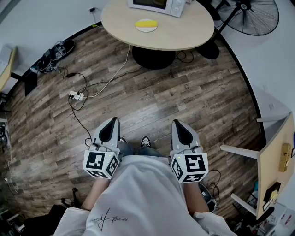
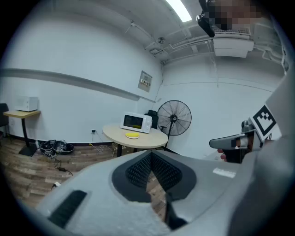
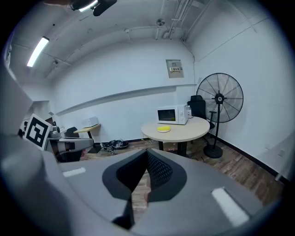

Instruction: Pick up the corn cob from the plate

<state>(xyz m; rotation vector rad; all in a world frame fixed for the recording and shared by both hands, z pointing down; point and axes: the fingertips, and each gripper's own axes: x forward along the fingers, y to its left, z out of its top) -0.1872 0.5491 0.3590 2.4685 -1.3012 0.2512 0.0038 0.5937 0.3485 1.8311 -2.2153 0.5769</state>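
We find the left gripper (image 1: 113,122) and right gripper (image 1: 178,124), both grey and two-jawed, closed tip to tip with nothing between them. They are held side by side, well short of the round beige table (image 1: 184,32). The yellow corn cob (image 1: 146,22) lies on a white round plate (image 1: 146,30) on that table, just before the white microwave oven (image 1: 161,5). Open wood-plank floor (image 1: 161,101) reaches to the table. A white power strip (image 1: 76,96) with cables lies left of the table, and a black standing fan (image 1: 251,16) stands to its right.

No lettering can be read anywhere. The script printed on the white shirt (image 1: 108,216) is too small to make out. The wall notice (image 3: 174,68) is only a blur.
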